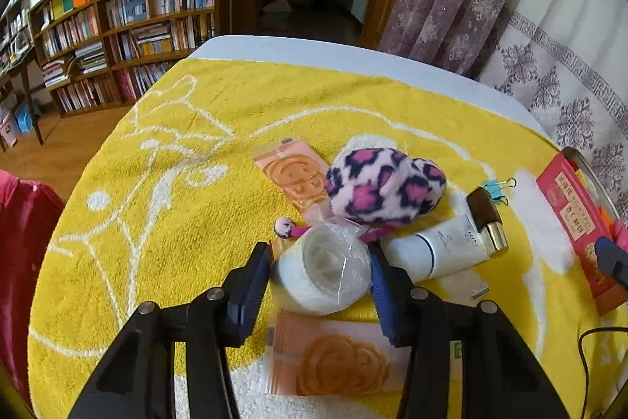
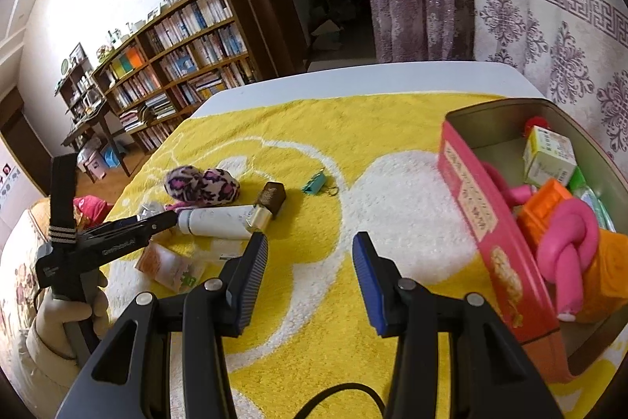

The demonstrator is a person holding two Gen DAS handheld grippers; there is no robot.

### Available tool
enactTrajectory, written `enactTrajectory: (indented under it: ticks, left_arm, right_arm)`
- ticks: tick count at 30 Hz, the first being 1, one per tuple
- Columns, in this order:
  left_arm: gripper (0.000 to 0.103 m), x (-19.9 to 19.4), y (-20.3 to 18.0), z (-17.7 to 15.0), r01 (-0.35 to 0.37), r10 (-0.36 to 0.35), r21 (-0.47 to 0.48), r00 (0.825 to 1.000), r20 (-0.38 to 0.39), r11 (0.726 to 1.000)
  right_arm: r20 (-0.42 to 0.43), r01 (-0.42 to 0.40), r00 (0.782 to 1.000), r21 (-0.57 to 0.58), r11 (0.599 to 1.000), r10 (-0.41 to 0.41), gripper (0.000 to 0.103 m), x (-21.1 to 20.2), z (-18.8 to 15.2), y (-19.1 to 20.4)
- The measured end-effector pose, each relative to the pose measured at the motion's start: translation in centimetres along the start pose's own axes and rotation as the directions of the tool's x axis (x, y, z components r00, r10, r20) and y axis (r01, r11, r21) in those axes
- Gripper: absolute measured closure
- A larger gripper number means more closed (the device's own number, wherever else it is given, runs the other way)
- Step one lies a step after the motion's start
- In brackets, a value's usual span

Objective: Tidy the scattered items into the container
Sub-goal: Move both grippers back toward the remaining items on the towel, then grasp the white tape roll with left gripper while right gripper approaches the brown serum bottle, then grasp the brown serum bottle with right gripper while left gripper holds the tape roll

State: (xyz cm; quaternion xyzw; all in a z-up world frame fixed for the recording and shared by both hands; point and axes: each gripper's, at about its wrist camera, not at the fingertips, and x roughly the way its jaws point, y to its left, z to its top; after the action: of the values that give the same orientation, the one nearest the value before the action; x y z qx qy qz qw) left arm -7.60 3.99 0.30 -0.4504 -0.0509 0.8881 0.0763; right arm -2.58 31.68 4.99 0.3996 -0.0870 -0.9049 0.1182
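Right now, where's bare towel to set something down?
Free: the towel's left half, and the white patch between binder clip and tin. Crowded: around the tube, plush toy and wrapped roll.

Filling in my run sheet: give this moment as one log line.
left gripper: shut on wrapped white roll | right gripper: open, empty, over towel | tin: partly filled

Open towel (image 2: 314, 144) ahead of right hand-held gripper (image 2: 310, 242) — tin (image 2: 482, 199) walling its right, tube (image 2: 216, 218) left.
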Motion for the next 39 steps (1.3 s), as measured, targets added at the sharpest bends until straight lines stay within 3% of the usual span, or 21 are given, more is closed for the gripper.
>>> enactTrajectory:
  ticks: [12, 26, 37, 39]
  left_arm:
    - [0.053, -3.2, 1.3, 0.2, 0.031, -0.026, -0.059, 0.995, 0.092, 0.998]
    - [0.053, -6.1, 2.8, 0.3, 0.099, -0.077, -0.109, 0.979, 0.187, 0.989]
    - [0.053, -6.0, 2.2, 0.1, 0.145, -0.128, -0.091, 0.977, 0.170, 0.985]
    - [0.053, -5.8, 1.9, 0.0, 0.146, -0.131, -0.083, 0.978, 0.162, 0.986]
  right_arm:
    - [-0.062, -0.025, 0.998, -0.034, 0.999, 0.023, 0.054, 2.4, 0.6, 1.8]
    - [-0.162, 0.004, 0.987, -0.035, 0.999, -0.010, 0.054, 9.1, 2.3, 3.2]
    - [-0.191, 0.020, 0.981, -0.025, 0.999, -0.024, 0.054, 12.5, 2.9, 3.6]
    - [-0.184, 0.036, 0.982, -0.037, 0.999, -0.042, 0.060, 12.5, 2.8, 3.6]
